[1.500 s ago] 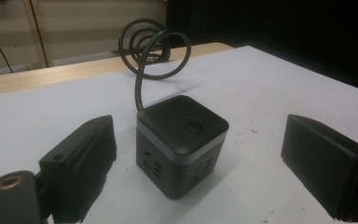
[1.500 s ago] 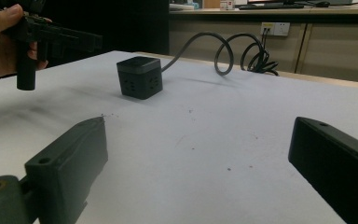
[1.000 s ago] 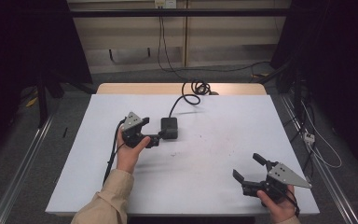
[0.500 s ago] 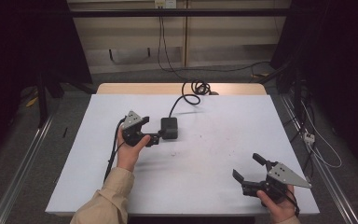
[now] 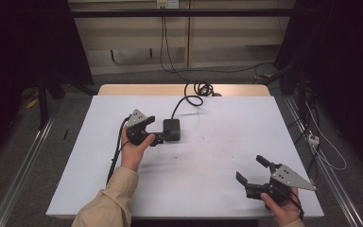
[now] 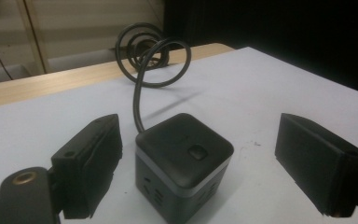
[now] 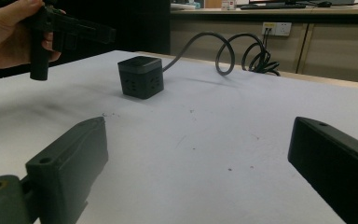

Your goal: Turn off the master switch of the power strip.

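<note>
Broadly, the white bench (image 5: 208, 189) carries very little: a dark cube-shaped power block (image 5: 172, 130) sits left of its middle, and its thick black cord (image 5: 189, 100) curls up off the back of the block and runs to a coil at the far wooden edge. The left hand-held gripper (image 5: 159, 138) is up against the block; in the left gripper view the block (image 6: 182, 163) stands between the two spread jaws, which have just been closing a little, with clear gaps on both sides, so no grip is made yet. I judge the work at the approach stage: the reach is done, while the squeeze and any lift or shift remain. The right hand-held gripper (image 5: 251, 173) hovers near the bench's near right corner, well apart from the block, jaws spread and holding nothing. Nothing lies between the left jaws and the block. What could hinder a move is the stiff cord, which may drag or tip the block. A small button (image 6: 196, 152) sits on the block's top; whether it matters here is hard to tell. Faint dark specks mark the bench surface.
</note>
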Motion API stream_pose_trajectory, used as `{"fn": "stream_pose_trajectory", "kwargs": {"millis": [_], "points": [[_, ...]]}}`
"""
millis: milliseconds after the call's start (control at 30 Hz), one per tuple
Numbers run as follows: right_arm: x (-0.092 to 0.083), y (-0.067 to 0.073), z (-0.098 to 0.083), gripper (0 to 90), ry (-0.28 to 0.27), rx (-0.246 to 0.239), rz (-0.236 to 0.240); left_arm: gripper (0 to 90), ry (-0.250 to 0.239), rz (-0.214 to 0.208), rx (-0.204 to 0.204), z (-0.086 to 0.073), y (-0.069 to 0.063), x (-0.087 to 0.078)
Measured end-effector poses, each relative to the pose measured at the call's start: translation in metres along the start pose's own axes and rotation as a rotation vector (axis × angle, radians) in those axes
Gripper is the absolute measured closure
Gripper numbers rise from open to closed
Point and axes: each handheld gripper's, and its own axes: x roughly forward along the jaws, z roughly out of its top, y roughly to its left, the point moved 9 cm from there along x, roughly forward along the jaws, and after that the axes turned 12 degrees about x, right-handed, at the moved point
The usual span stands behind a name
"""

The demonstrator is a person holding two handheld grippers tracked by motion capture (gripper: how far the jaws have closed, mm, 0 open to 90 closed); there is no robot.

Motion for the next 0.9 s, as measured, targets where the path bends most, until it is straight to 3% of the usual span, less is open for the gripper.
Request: {"fn": "stream_pose_trajectory", "kwargs": {"millis": [300, 900], "points": [[0.0, 0.0006, 0.0001, 4.3, 0.001, 0.001, 0.001, 22.2, 0.006, 0.014, -0.001, -0.0024, 0.0041, 0.0031], [0.0001, 0.0011, 0.0002, 4.7, 0.002, -0.003, 0.005, 34.8, 0.024, -0.008, 0.03, 0.006, 0.0033, 0.0082]]}}
